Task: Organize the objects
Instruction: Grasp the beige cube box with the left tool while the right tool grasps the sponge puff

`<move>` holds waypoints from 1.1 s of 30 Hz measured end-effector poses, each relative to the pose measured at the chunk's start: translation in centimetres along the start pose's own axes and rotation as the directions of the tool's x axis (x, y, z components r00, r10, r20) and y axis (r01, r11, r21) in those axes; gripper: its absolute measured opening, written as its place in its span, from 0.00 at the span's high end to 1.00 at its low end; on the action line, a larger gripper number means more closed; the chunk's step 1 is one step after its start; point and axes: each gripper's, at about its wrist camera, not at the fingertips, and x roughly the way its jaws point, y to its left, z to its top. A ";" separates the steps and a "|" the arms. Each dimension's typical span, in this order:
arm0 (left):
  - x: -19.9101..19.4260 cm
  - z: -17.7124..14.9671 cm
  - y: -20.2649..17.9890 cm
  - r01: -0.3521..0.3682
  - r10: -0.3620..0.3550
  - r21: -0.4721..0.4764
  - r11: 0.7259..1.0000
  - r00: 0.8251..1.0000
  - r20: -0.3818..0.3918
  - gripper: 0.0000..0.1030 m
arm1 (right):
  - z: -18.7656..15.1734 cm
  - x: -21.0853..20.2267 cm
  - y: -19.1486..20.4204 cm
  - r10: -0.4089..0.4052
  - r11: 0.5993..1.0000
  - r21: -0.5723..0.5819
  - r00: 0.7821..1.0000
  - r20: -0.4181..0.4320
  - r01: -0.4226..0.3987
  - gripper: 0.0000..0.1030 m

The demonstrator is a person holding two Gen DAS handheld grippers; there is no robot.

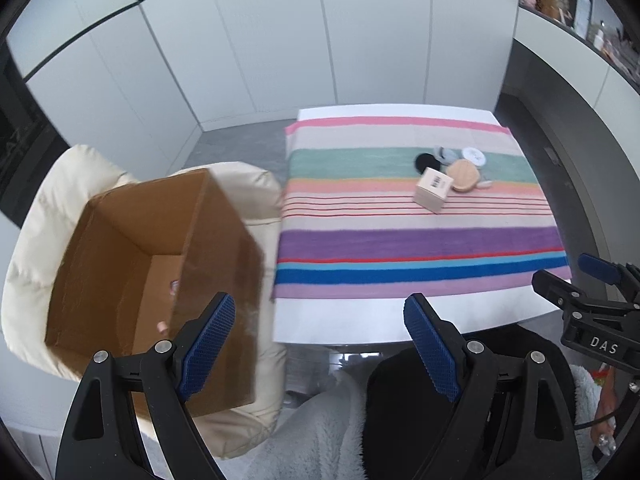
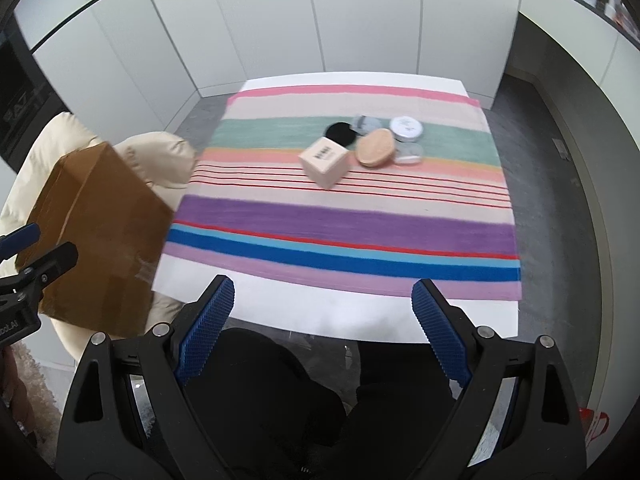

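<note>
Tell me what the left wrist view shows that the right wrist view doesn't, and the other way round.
Only the left wrist view looks into the open cardboard box on the cream chair: brown inner walls and a small item at the bottom. It also shows fluffy grey fabric below.

Only the right wrist view shows the box's closed outer side and the table's right edge with grey floor beyond.

Both show the striped cloth carrying the small beige carton, black round piece, tan oval case and white jar, plus open, empty grippers.

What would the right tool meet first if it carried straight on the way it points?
Probably the striped cloth on the white table; the open right tool has nothing between its fingers, though depth is unclear.
</note>
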 end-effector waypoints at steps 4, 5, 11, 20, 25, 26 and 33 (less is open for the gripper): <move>1.1 1.5 -1.5 0.025 -0.025 -0.003 1.000 1.000 -0.005 0.15 | 0.3 1.0 -2.0 -0.014 1.000 0.022 1.000 -0.010 0.014 0.10; 1.4 2.0 -1.8 0.030 -0.030 -0.003 1.000 1.000 -0.005 0.15 | 0.4 1.3 -2.5 -0.013 1.000 0.025 1.000 -0.013 0.013 0.10; 4.7 5.2 -3.8 0.044 -0.043 0.023 0.999 0.999 -0.026 0.15 | 2.0 3.7 -5.2 -0.027 0.999 0.039 0.999 -0.027 0.029 0.10; 12.5 7.7 -7.9 0.074 -0.066 0.117 0.990 0.996 -0.063 0.15 | 5.6 9.5 -7.5 -0.037 0.999 0.024 0.999 -0.024 0.038 0.10; 16.5 9.1 -10.9 0.129 -0.124 0.178 0.975 0.991 -0.040 0.15 | 7.6 13.6 -8.9 -0.011 1.000 -0.006 1.000 -0.018 0.011 0.10; 17.3 9.4 -11.5 0.139 -0.134 0.184 0.973 0.990 -0.037 0.15 | 7.8 14.3 -9.1 -0.009 1.000 -0.012 1.000 -0.017 0.009 0.10; 24.2 11.2 -15.4 0.208 -0.202 0.182 0.961 0.978 -0.052 0.15 | 8.8 17.6 -11.3 -0.002 1.000 -0.028 1.000 -0.029 0.001 0.10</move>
